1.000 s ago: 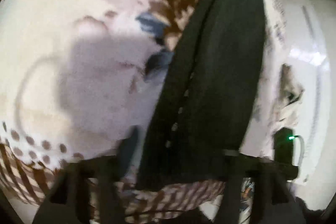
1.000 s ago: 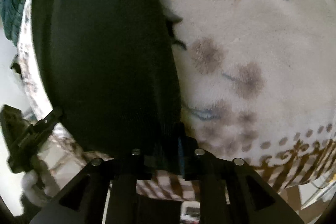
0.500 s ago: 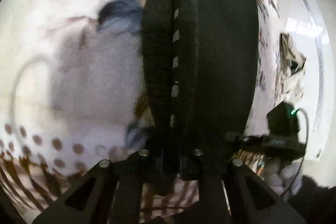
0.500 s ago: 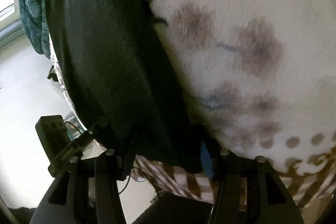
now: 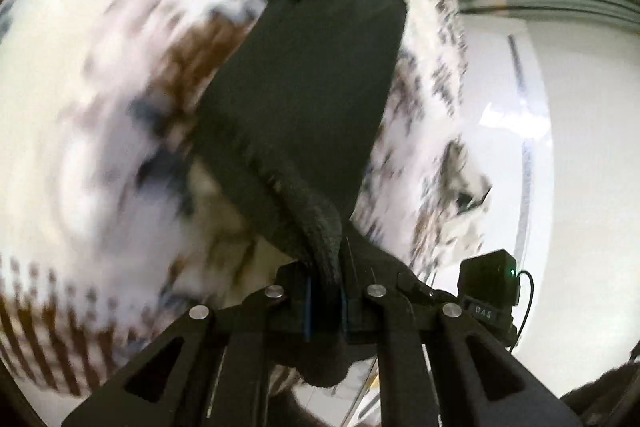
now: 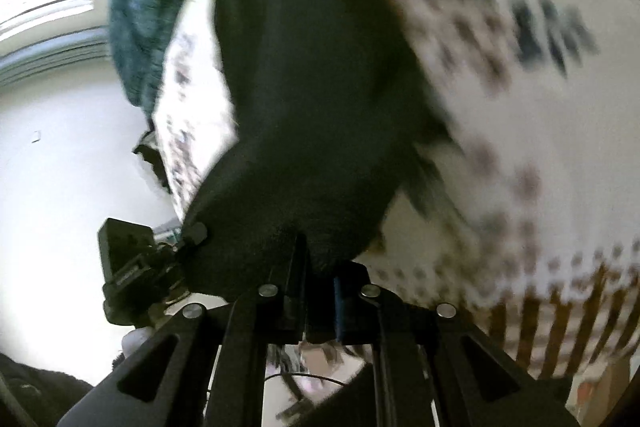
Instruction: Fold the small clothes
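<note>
Pinching a rolled hem of the black garment (image 5: pixel 304 99), my left tongs (image 5: pixel 325 301) are clamped on it, and my right tongs (image 6: pixel 316 297) are clamped on its other bunched edge. Between them the cloth stretches out over the floral blanket (image 5: pixel 92 99), which blurs. Beyond the blanket's edge lies white floor (image 6: pixel 60 147). A teal cloth (image 6: pixel 148 7) sits at the far corner.
</note>
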The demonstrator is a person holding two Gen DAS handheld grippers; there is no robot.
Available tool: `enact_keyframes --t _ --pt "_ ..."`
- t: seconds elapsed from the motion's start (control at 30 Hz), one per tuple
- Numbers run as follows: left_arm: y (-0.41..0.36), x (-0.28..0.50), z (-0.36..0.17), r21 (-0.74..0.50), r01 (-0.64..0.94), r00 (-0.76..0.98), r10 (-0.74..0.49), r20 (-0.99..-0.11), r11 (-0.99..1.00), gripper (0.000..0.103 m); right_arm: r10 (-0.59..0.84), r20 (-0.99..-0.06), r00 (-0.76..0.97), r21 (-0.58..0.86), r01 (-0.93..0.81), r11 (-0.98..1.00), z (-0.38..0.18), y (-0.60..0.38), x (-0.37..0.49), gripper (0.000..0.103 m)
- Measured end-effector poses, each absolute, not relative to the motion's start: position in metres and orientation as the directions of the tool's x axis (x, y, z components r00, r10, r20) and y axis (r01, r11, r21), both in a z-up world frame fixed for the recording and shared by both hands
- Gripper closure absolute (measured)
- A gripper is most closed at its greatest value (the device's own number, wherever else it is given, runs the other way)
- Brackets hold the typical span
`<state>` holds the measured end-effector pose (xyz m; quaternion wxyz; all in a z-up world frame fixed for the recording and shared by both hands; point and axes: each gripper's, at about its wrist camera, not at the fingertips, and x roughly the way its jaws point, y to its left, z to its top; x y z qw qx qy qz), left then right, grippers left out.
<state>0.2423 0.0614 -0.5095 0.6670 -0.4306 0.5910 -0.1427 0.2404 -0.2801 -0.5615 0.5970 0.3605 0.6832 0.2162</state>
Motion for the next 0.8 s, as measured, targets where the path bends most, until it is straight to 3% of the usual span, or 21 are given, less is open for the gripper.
enact_keyframes --t 0.2,0.27,0.33,0.4,0.47,0.53,0.63,0.8 --pt "0.067 0.335 -0.531 -0.781 -0.317 0.353 -0.697 -0.624 0.539 0.094 0.732 -0.674 0.095 0.736 0.159 0.658 -0.531 -0.271 0.337 0.093" --pt "0.07 0.371 -0.554 -0.782 -0.33 0.356 -0.698 -0.622 0.528 0.087 0.715 -0.688 0.121 0.725 0.145 0.673 -0.539 -0.272 0.364 0.093" --pt "0.079 0.393 -0.571 -0.773 -0.367 0.355 -0.69 -0.63 0.517 0.053 0.696 -0.704 0.143 0.71 0.143 0.689 -0.55 -0.268 0.397 0.093" --pt "0.096 0.402 -0.58 -0.797 -0.397 0.405 -0.692 -0.597 0.456 0.043 0.693 -0.708 0.138 0.706 0.169 0.688 -0.575 -0.261 0.423 0.087" --pt "0.107 0.402 -0.575 -0.822 -0.381 0.451 -0.691 -0.565 0.423 0.041 0.689 -0.716 0.117 0.694 0.229 0.683 -0.6 -0.267 0.445 0.06" --pt "0.112 0.399 -0.566 -0.814 -0.363 0.476 -0.661 -0.581 0.454 0.038 0.68 -0.718 0.144 0.692 0.241 0.68 -0.605 -0.275 0.45 0.048" --pt "0.101 0.405 -0.555 -0.744 -0.299 0.442 -0.604 -0.663 0.598 0.038 0.637 -0.751 0.173 0.66 0.198 0.725 -0.596 -0.284 0.447 0.048" --pt "0.027 0.435 -0.556 -0.542 -0.023 0.286 -0.513 -0.809 0.84 0.038 0.551 -0.824 0.131 0.565 0.139 0.813 -0.608 -0.283 0.447 0.048"
